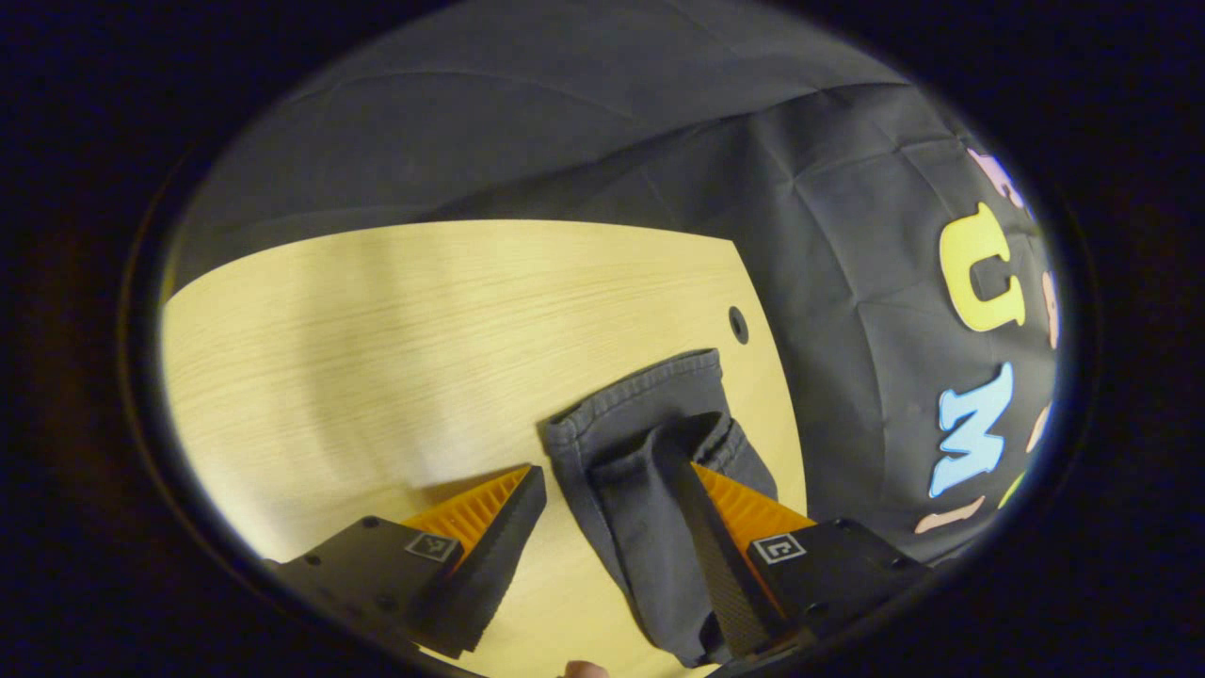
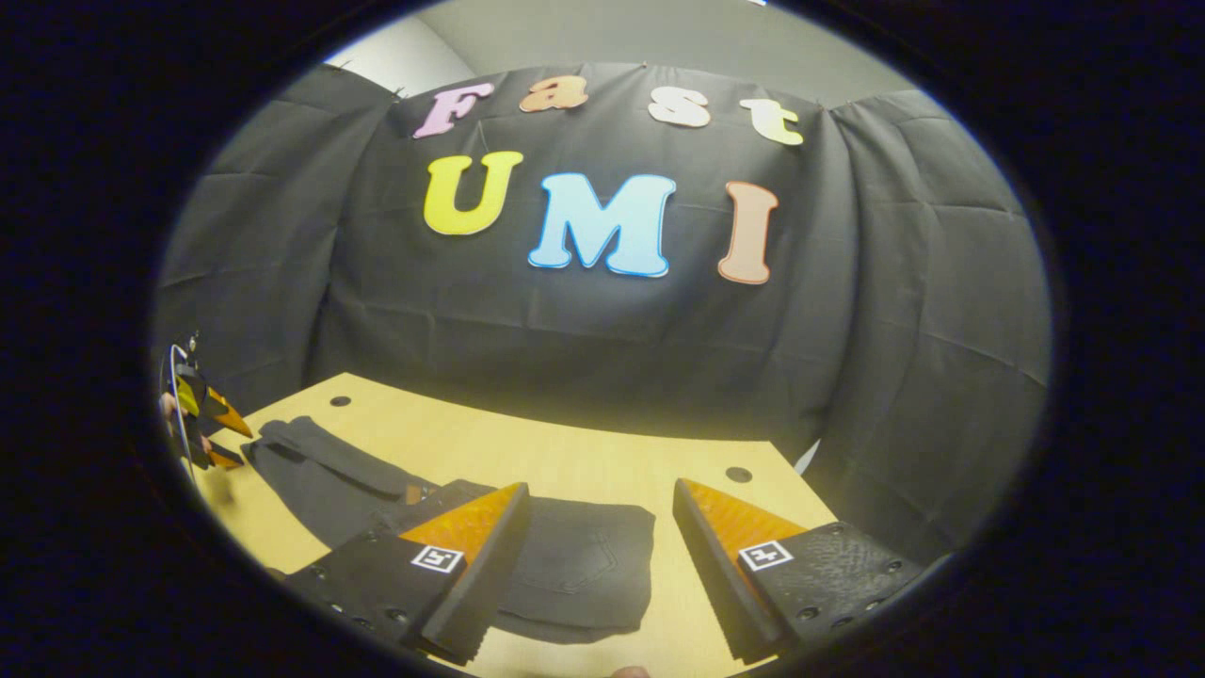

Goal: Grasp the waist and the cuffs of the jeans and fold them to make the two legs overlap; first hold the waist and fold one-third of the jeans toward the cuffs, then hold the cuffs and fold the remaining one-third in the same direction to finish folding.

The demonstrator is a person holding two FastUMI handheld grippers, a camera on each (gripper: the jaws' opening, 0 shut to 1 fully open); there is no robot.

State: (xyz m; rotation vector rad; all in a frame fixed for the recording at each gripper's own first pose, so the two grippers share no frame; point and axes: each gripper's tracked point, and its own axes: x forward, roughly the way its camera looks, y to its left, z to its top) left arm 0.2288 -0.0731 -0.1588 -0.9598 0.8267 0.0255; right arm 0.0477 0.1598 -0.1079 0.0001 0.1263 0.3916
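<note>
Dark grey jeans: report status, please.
Left gripper open over the cuffs. Right gripper open above the waist. Dark grey jeans on wooden table, nothing blocking.

— How do the jeans [image 2: 565,565] lie?
— Dark charcoal denim, flat on the pale wooden table [image 2: 584,452], waist end nearest, a back pocket facing up.
— And the cuffs [image 1: 650,414]?
— Hemmed, one overlapping the other, near the table's corner.

The jeans [image 2: 574,565] are a washed dark grey, almost black, with slightly paler stitched hems at the cuffs [image 1: 650,414]. Beneath them the tabletop [image 1: 377,348] is pale yellow wood with fine straight grain, and two small dark round holes near its far corners
</note>
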